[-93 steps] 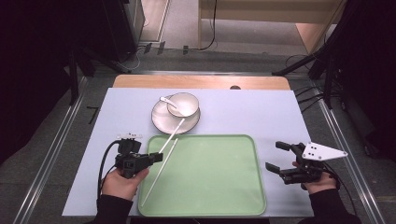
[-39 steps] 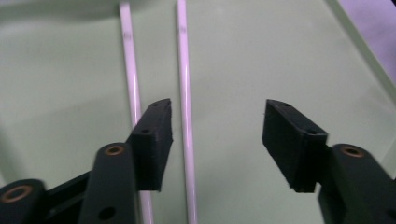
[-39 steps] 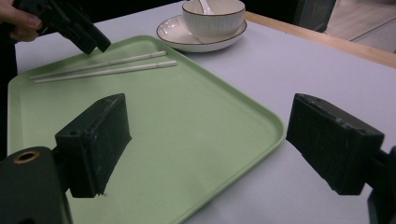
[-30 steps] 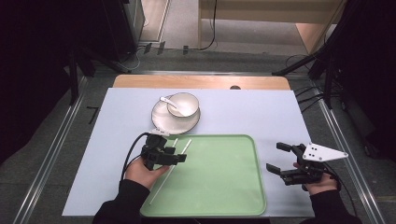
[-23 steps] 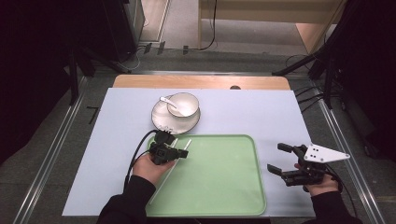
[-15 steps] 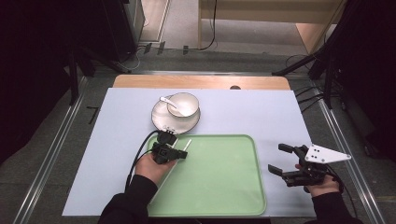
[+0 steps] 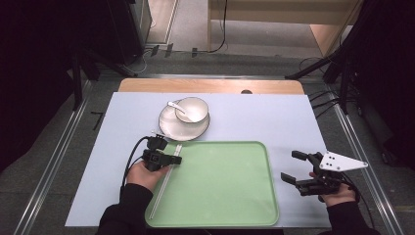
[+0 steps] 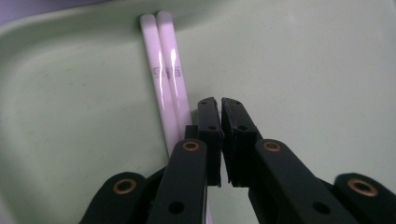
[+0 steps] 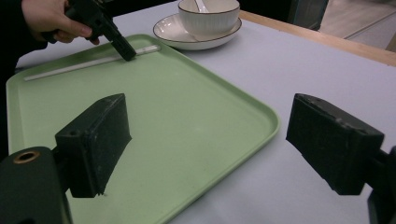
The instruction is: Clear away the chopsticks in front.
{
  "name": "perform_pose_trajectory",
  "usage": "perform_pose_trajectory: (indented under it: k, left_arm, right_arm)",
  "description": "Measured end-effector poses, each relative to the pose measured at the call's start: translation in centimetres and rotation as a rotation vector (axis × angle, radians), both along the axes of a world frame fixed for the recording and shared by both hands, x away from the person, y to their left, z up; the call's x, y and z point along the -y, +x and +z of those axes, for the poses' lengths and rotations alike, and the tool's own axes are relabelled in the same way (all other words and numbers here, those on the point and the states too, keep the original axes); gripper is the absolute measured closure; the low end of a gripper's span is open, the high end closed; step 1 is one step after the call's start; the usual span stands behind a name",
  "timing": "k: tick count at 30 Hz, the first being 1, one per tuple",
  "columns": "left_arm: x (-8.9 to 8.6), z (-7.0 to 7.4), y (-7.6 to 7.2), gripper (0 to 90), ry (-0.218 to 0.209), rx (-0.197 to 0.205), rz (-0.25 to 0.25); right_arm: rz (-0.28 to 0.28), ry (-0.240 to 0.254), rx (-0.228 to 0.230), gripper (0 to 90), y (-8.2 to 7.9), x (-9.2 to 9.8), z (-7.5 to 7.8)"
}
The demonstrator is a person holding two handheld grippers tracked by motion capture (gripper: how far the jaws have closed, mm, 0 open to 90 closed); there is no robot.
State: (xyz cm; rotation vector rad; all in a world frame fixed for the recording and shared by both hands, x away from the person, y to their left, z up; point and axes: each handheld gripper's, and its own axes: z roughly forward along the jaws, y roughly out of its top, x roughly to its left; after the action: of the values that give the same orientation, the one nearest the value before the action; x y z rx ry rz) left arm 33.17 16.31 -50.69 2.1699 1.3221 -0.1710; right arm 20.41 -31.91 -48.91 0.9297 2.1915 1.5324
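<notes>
The chopsticks (image 7: pixel 165 182) lie as a pair, side by side and touching, inside the green tray (image 7: pixel 244 215) along its left wall, their long axis running from the tray's near left corner up toward the plate (image 7: pixel 169 128) and bowl (image 7: pixel 192 108) beyond the far rim. The left gripper (image 8: pixel 219 108) is down at their far end; its jaws have just been closing and then eased a touch, and now stand almost together with nothing between them, the sticks just beside the left jaw, not gripped. So the sticks appear released onto the tray. The right gripper (image 7: pixel 298 169) waits off the tray's right edge, jaws wide and empty, well apart from the sticks. The left hand (image 7: pixel 147 172) is plainly nearer. Any fresh grip would need the jaws opened and set across the sticks' length.
</notes>
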Motion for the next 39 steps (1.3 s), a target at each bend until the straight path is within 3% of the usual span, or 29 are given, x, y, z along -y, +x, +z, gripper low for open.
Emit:
perform_pose_trajectory:
  k: [5, 8, 10, 20, 32, 39]
  left_arm:
    - [-0.7, 0.3, -0.1, 76.4, -0.054, -0.017, 0.008]
    - [-1.0, 0.7, -0.5, 69.8, -0.062, -0.008, -0.01]
    - [-1.2, 1.1, -0.8, 65.9, -0.047, 0.007, -0.026]
    - [-4.2, 3.3, -2.9, 44.7, -0.082, 0.132, -0.076]
    - [-8.7, 4.4, -4.6, 39.5, -0.102, 0.207, -0.023]
    - [-11.3, 4.7, -5.5, 38.6, -0.101, 0.287, -0.006]
  right_arm:
    - [0.001, 0.0, 0.001, 13.7, 0.0, 0.0, 0.0]
    - [-0.002, 0.001, 0.001, 13.6, 0.0, 0.0, 0.0]
    - [-0.002, 0.002, 0.004, 13.7, 0.0, 0.0, 0.0]
    - [0.0, 0.0, 0.001, 13.7, 0.0, 0.0, 0.0]
    - [0.002, -0.001, 0.0, 13.6, -0.1, 0.0, 0.0]
    - [-0.001, 0.004, -0.001, 13.7, -0.1, 0.1, 0.0]
